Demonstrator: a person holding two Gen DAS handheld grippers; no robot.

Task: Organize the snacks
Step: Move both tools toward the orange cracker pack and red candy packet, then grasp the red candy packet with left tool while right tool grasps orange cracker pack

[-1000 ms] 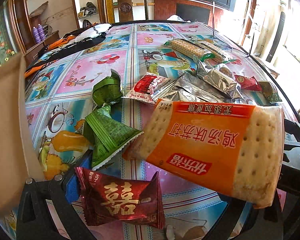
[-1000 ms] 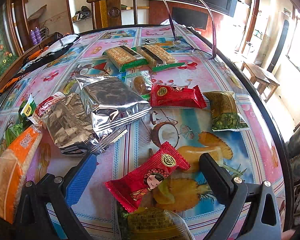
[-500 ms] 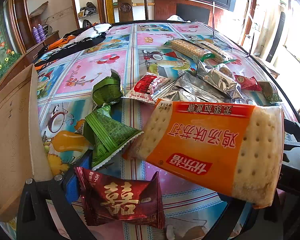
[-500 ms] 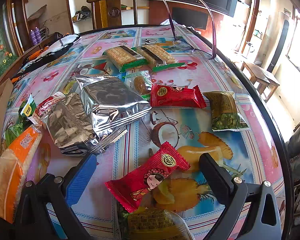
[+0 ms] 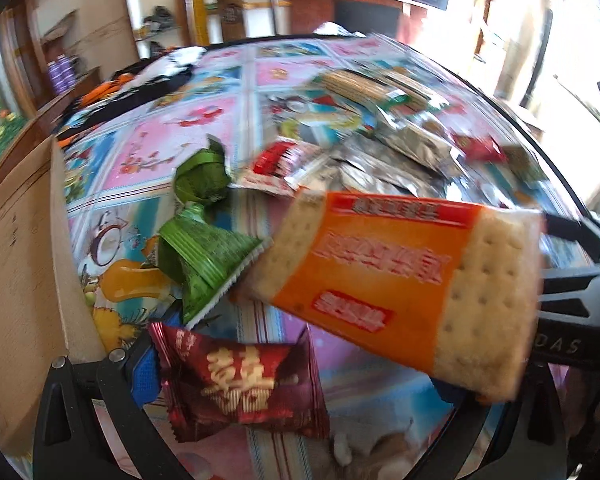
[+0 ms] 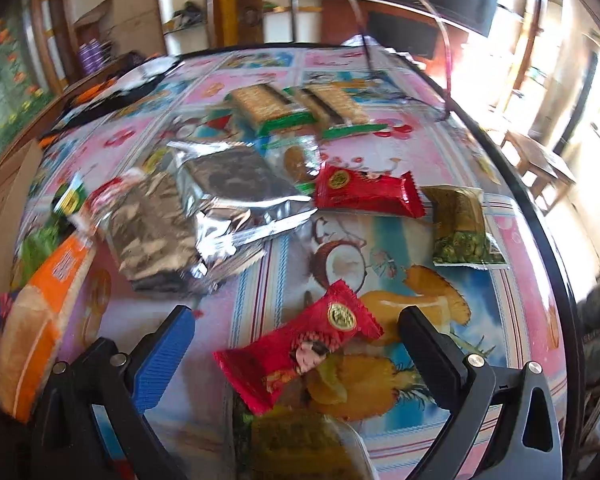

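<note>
My left gripper [image 5: 300, 376] is open, its jaws wide around a dark red candy packet [image 5: 240, 384] and the near end of an orange cracker pack [image 5: 400, 280]. The cracker pack also shows at the left edge of the right wrist view [image 6: 44, 312]. Two green wrapped snacks [image 5: 204, 256] lie just beyond. My right gripper [image 6: 296, 344] is open over a red snack packet [image 6: 300, 352] that lies between its fingers. A yellow-green packet [image 6: 300, 444] sits under the gripper at the bottom edge.
Silver foil packs [image 6: 220, 196], another red packet [image 6: 368, 192], a green pea bag [image 6: 464, 228] and two green-edged cracker bars [image 6: 300, 108] lie farther back on the patterned table [image 6: 380, 248]. A cardboard box [image 5: 16, 280] stands at the left. The table's black rim [image 6: 540, 184] curves at right.
The cardboard box has come into view at the left and moved closer. Both views are now blurred by motion, and both grippers have shifted slightly. The jaws stay open.
</note>
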